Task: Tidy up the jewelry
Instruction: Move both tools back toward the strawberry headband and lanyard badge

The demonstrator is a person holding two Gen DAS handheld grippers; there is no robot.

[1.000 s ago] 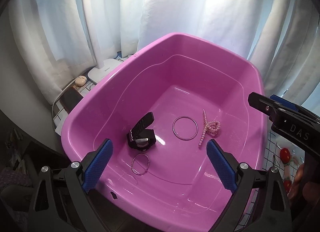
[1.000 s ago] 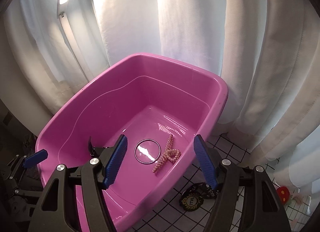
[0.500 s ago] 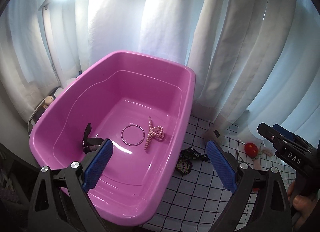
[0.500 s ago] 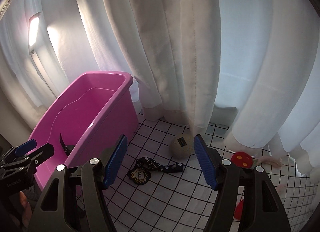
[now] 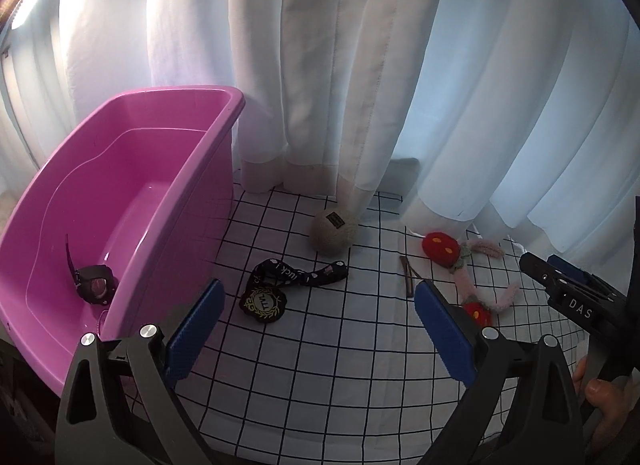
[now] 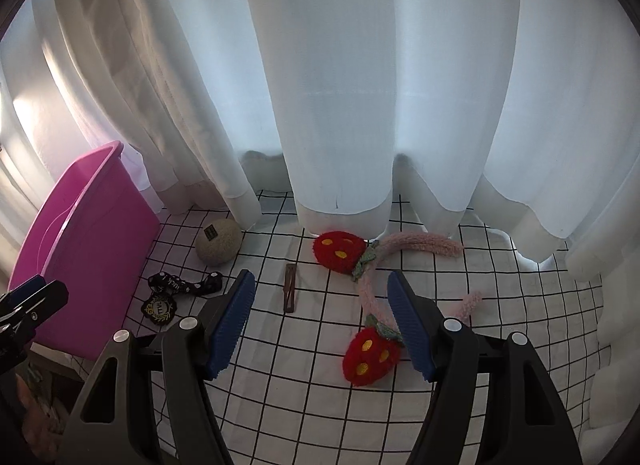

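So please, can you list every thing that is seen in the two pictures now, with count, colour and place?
Tub: one, pink, left side of the checked cloth.
Watch: one, black, inside the tub.
Checked cloth: one, white with black lines, under everything.
Ball: one, beige, near the curtain.
Lanyard with badge: one, dark with gold print, beside the tub.
Hair clip: one, brown, middle of the cloth.
Strawberry headband: one, pink with two red strawberries, right of the clip.
Curtain: white, behind.
Left gripper: open, empty.
Right gripper: open, empty, above the headband.
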